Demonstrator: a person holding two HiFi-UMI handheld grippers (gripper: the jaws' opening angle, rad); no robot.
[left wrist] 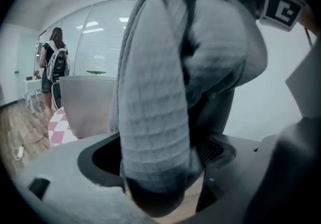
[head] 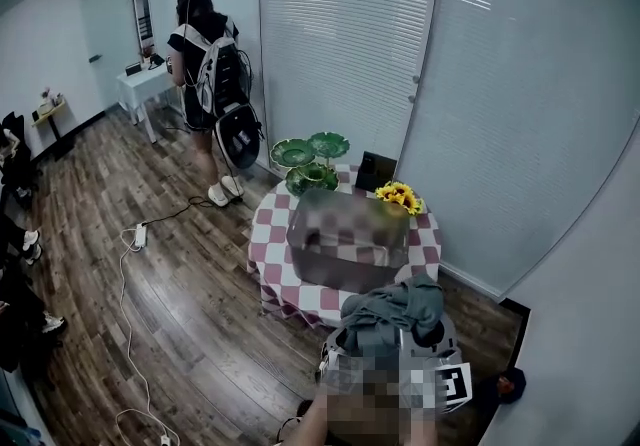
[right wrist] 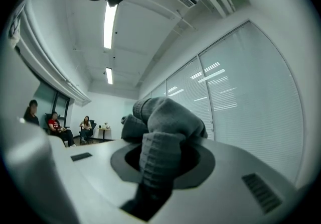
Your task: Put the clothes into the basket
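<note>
Well, the grey clothes (head: 395, 312) are bunched up low in the middle of the head view, just below the basket (head: 345, 254) and not in it yet. The basket sits on the checked table (head: 268, 264). The right gripper (right wrist: 160, 165) is squeezed tight on the clothes. The left gripper (left wrist: 160, 178) has its jaws wide apart; the cloth hangs between them, but they do not pinch it. A person with a backpack (head: 205, 64) stands at the upper left.

The head view looks steeply down on the checked table (head: 270, 276) and basket (head: 340, 272), the left gripper view faces that basket from just behind the grey garment (left wrist: 155, 117), and the right gripper view tilts up toward ceiling lights (right wrist: 109, 24).
</note>
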